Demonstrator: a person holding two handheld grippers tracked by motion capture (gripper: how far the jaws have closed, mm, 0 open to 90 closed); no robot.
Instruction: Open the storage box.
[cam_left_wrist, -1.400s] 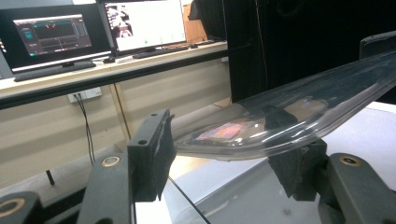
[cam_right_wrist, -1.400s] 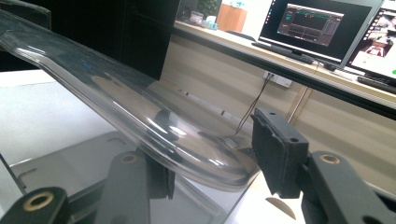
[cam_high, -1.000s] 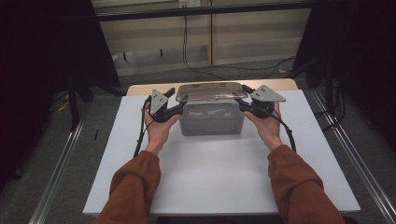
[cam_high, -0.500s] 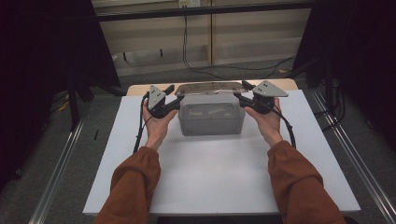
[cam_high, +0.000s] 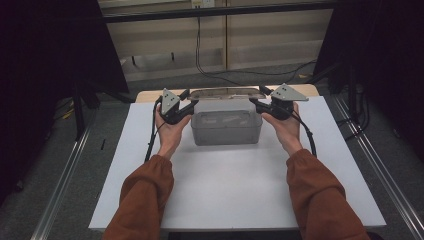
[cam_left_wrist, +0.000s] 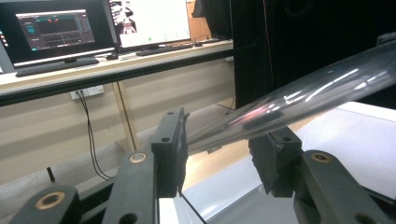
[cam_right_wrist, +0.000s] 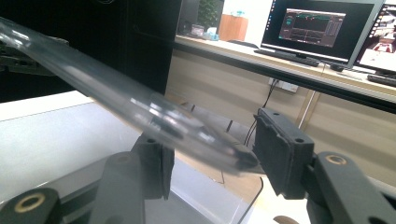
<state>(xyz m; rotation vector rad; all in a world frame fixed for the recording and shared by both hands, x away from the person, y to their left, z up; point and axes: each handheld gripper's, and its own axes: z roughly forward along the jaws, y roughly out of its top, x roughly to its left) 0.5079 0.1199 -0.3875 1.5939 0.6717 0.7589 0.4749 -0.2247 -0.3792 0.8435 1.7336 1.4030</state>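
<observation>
one lid (cam_high: 227, 93), one box (cam_high: 226, 127), two grippers

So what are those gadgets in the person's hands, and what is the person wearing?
Two black handheld grippers: the left gripper and right gripper each carry a grey three-cornered plate, brass-coloured pivots and a trailing black cable. Rust-orange sleeves cover both forearms.

A white table top (cam_high: 235, 190) carries a single clear plastic box (cam_high: 226, 127) standing square near its far edge, with a strip of bare wood (cam_high: 147, 96) showing along that far edge behind the white sheet.
</observation>
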